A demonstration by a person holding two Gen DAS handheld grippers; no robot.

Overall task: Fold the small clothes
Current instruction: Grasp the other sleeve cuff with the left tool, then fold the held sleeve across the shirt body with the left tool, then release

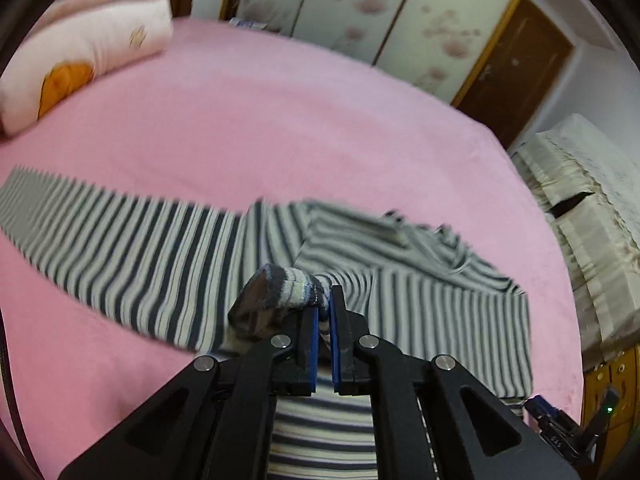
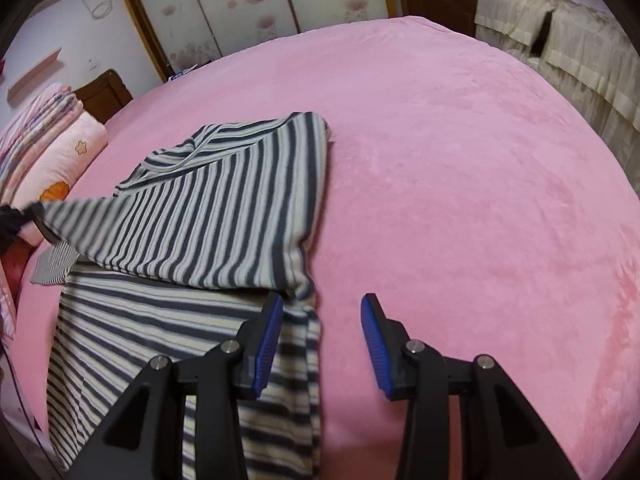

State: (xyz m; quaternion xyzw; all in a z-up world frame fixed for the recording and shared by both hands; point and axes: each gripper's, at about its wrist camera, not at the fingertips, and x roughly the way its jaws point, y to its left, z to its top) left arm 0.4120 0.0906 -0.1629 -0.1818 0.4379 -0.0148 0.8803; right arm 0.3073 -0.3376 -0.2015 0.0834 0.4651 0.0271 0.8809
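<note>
A navy-and-white striped long-sleeved shirt (image 1: pixel 152 252) lies on the pink bed (image 1: pixel 280 120). In the left wrist view my left gripper (image 1: pixel 325 300) is shut on the shirt's sleeve cuff (image 1: pixel 280 284), held above the shirt body; the other sleeve stretches out flat to the left. In the right wrist view the shirt (image 2: pixel 224 200) shows with one sleeve folded across its body and the left gripper (image 2: pixel 24 216) pulling the cuff at the far left. My right gripper (image 2: pixel 322 312) is open and empty, low over the shirt's right side edge.
Folded pink quilts and a pillow (image 1: pixel 92 48) lie at the bed's head. A cream-covered piece of furniture (image 1: pixel 580 208) stands past the bed's right edge. Floral wardrobe doors (image 2: pixel 240 4) and a brown door (image 1: pixel 520 68) stand behind. Bare pink sheet (image 2: pixel 480 180) lies right of the shirt.
</note>
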